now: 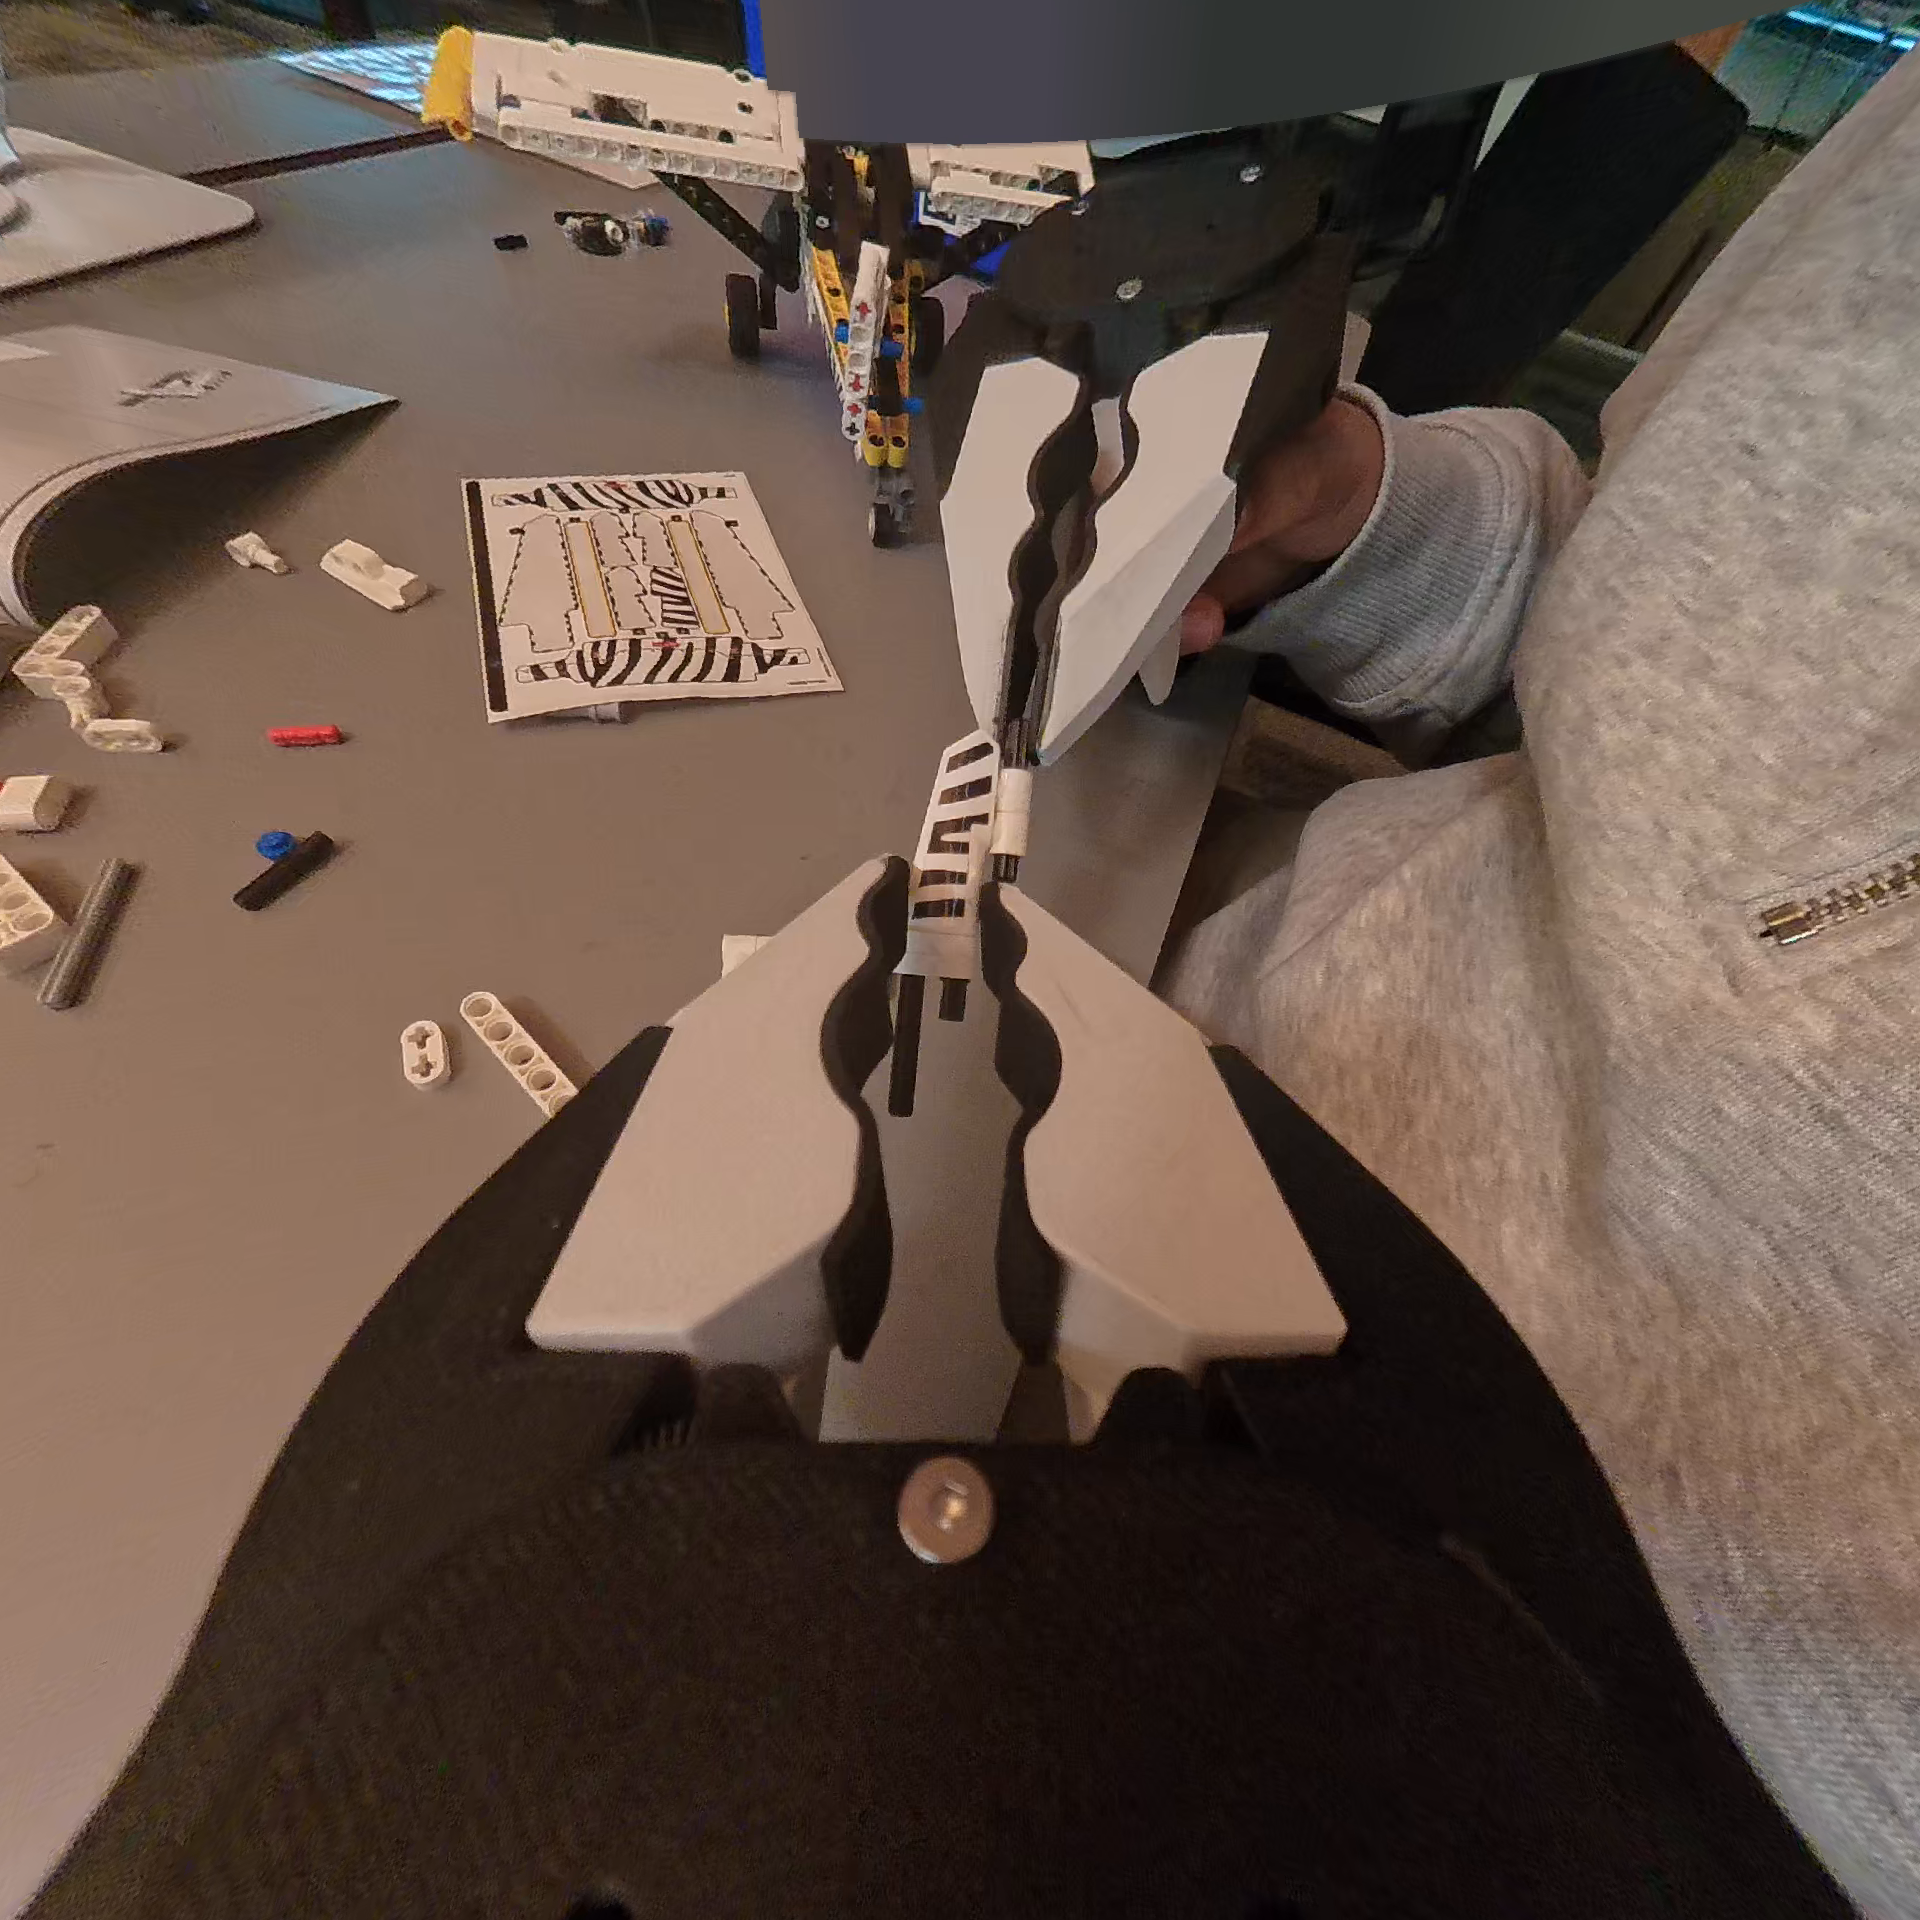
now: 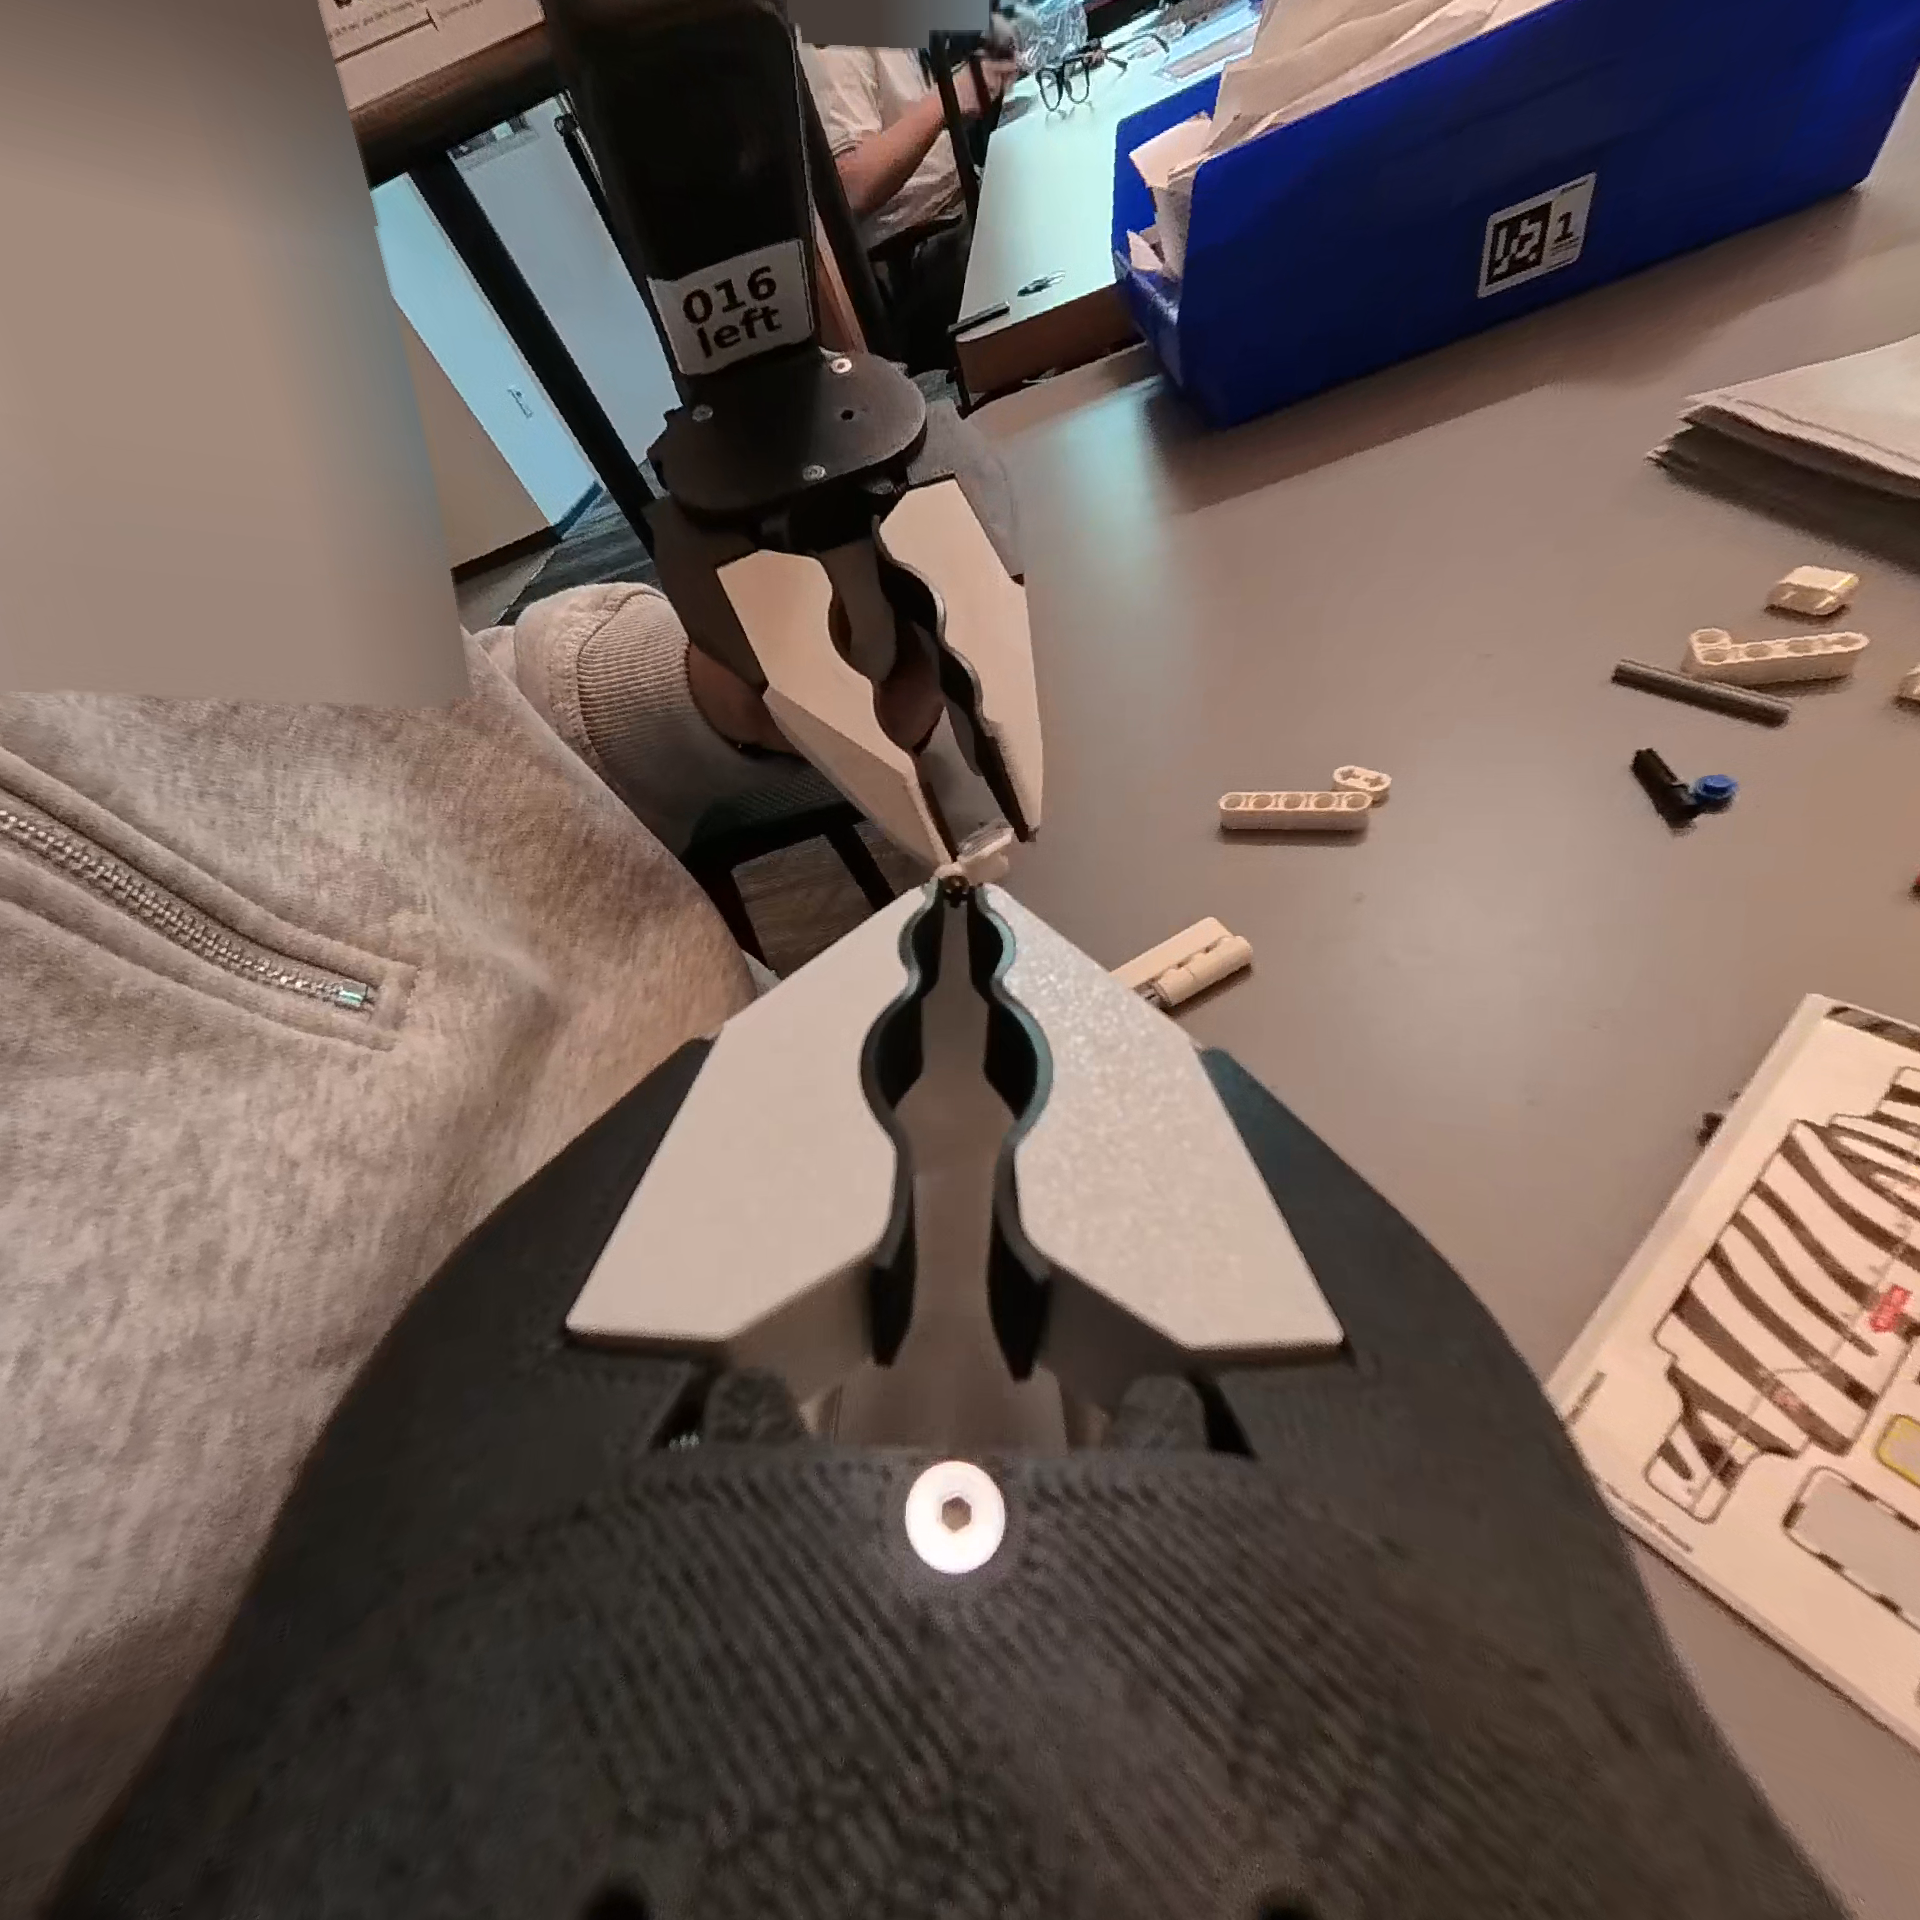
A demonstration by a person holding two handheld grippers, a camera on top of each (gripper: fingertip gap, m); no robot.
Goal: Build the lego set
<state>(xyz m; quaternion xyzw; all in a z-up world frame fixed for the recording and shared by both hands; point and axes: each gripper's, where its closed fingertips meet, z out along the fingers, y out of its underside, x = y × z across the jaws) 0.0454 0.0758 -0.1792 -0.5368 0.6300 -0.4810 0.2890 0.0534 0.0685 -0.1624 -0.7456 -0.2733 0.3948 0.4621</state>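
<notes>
My left gripper (image 1: 940,888) is shut on a small white panel with black zebra stripes (image 1: 951,821), held in the air near the table's edge. Black pins stick out under the panel between the fingers. My right gripper (image 1: 1023,727) comes down from above and is shut on a thin black axle carrying a white bush (image 1: 1013,805), right beside the panel. In the right wrist view my right gripper (image 2: 956,896) meets the left gripper (image 2: 982,831) tip to tip. The white piece (image 2: 982,844) shows between them. The axle is seen end-on there.
A partly built white, yellow and black plane model (image 1: 831,239) stands at the back. A zebra sticker sheet (image 1: 644,592), an instruction booklet (image 1: 156,436) and several loose white, black, red and blue parts lie on the grey table (image 1: 520,883). A blue box (image 2: 1455,229) stands far off. A person's grey sweatshirt (image 1: 1662,935) is close by. The grippers are tip to tip, or close to it.
</notes>
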